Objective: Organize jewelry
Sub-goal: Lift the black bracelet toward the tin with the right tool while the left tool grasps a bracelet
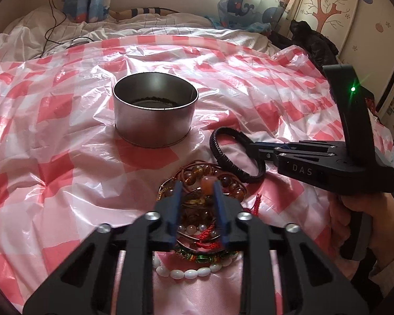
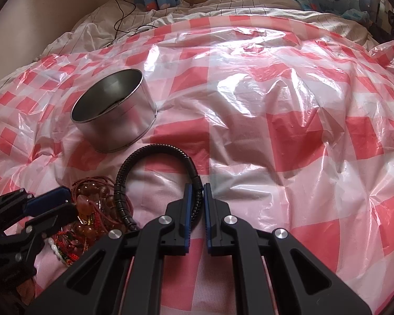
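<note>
Nearest, the left gripper [image 1: 197, 186] hangs with jaws released over the pile of bead bracelets [image 1: 197, 210]. Just beyond, the right gripper [image 2: 197, 191] has its jaws clenched on the black braided bracelet [image 2: 155, 148]. To do this well, lift it clear of the pile, carry it over the metal tin [image 1: 155, 110] farther back on the bed, then release.

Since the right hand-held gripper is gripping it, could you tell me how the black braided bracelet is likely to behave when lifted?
The black braided bracelet keeps a round hoop shape while pinched in the right hand-held gripper, so it is probably fairly stiff. It looks thin, so likely light. Its ribbed surface should resist slipping.
</note>
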Tool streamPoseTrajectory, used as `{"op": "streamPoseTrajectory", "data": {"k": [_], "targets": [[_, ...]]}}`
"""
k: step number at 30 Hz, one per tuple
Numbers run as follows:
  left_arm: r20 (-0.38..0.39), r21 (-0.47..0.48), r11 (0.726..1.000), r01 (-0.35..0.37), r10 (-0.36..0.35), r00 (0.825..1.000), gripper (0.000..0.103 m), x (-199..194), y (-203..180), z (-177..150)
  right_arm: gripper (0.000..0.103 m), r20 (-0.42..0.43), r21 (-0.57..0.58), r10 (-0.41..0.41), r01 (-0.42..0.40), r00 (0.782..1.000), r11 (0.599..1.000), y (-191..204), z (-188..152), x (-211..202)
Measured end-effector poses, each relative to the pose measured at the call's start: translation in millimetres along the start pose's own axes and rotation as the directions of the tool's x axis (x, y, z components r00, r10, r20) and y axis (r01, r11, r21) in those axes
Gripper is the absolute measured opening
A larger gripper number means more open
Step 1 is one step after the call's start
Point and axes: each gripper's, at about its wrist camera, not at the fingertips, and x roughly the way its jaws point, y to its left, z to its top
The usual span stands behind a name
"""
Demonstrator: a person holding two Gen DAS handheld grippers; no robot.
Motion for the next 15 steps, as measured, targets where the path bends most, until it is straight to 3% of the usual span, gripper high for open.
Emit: {"op": "streamPoseTrajectory", "data": {"k": [3,4,9,15], "targets": [[0.004,0.001,1.0,0.004,-0.004,1.0,0.013,-0.3,0.2,-1.1,0.009,0.001,0.001,0.0,0.0,1.0,1.0,-0.1,0.3,0.0],[0.016,0.002,1.0,0.008,-0.008,1.0,0.0,-3.0,-0.2,-0.6,0.009,0.005,0.004,0.002,-0.002,1.0,1.0,-0.4,-0.1,-0.5],[0.11,-0.043,0.999,0.029,-0.024,0.994,0.0,-25.1,9.4,7.4,0.009,0.042,0.044,0.04,-0.042,0.998,0.998,-6.0,2.9,-8.2],[0.101,-0.11,0.99,0.084,-0.073,0.992,0.0,-23.7,24.7,9.9,0.009,0.06,0.052,0.047,-0.051,0.997,0.997,-6.6,4.5,-11.4]]}}
